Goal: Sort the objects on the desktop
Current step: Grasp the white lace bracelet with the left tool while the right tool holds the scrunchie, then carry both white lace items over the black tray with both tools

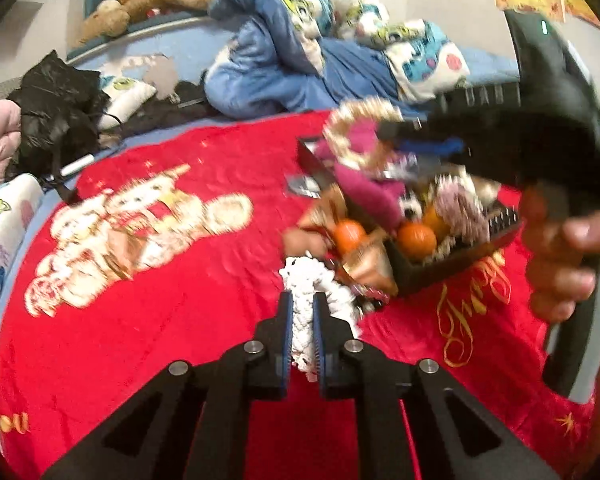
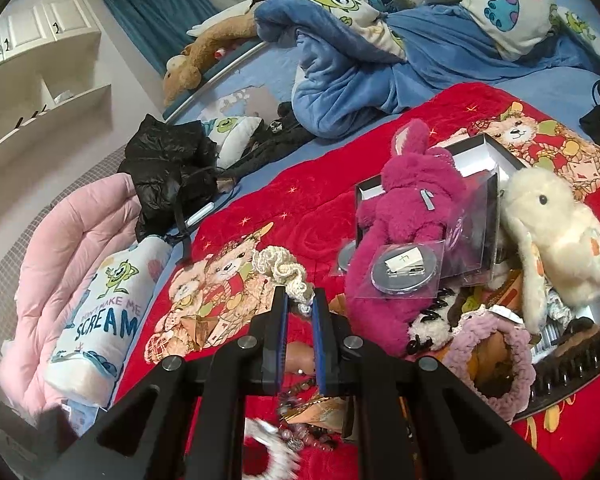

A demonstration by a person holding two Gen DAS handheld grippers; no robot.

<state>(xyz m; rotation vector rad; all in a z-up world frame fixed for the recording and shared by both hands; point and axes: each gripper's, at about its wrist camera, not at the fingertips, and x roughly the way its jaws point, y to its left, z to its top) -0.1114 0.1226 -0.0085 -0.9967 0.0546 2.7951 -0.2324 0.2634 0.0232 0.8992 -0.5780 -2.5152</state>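
Pinching a white crocheted scrunchie (image 1: 306,280), the left claw (image 1: 303,300) hangs beside the black tray's (image 1: 428,272) edge.

It was a bedroom in a home. Beyond the jaws lay a bed spread with a red plush blanket printed with teddy bears (image 2: 300,216), and farther off a crumpled blue cartoon-monster duvet (image 2: 380,40). A brown stuffed toy animal (image 2: 196,60) lay along the bed's far edge. Left of the jaws, white built-in cupboards and shelves (image 2: 40,80) lined the wall beside teal curtains (image 2: 148,8).
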